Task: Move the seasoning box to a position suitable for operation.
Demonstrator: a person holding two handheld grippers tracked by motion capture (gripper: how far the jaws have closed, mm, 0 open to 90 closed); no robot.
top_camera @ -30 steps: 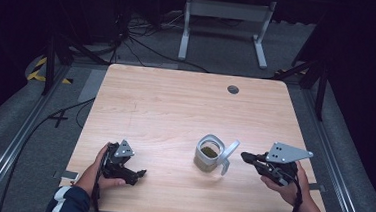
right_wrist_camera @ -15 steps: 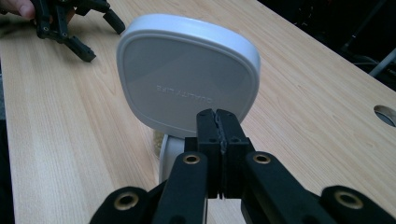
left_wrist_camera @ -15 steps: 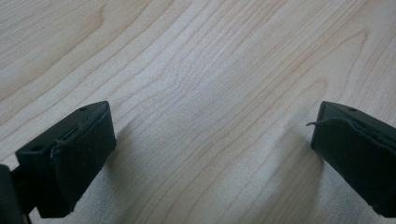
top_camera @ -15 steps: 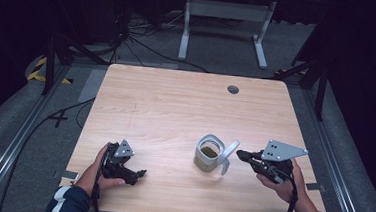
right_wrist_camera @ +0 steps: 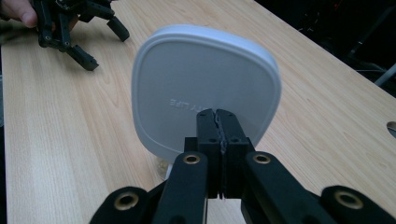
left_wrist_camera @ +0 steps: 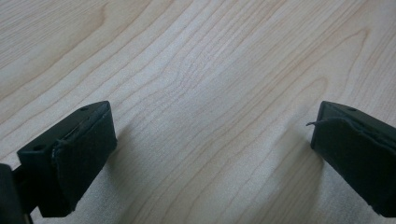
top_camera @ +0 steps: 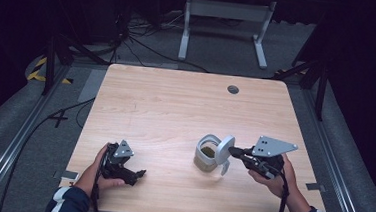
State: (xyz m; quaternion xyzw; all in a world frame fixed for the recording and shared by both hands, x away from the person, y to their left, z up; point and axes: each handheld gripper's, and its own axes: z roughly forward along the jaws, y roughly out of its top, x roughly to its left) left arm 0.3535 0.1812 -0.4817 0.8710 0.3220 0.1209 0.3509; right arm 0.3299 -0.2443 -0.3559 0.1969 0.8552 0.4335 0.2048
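Lid (right_wrist_camera: 205,88) now nearer jar (top_camera: 205,155)

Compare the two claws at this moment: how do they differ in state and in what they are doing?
The left claw is open, jaws wide apart over bare table, holding nothing; the right claw is shut, jaws pressed together against the white lid. The left claw sits low near the table's front edge; the right claw keeps the lid tilted up beside the jar. Both are black and hand-held.

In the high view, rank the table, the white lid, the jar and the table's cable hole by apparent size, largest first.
1. Table.
2 and 3. Jar and white lid, held tilted by the right gripper: too alike to rank.
4. Cable hole.
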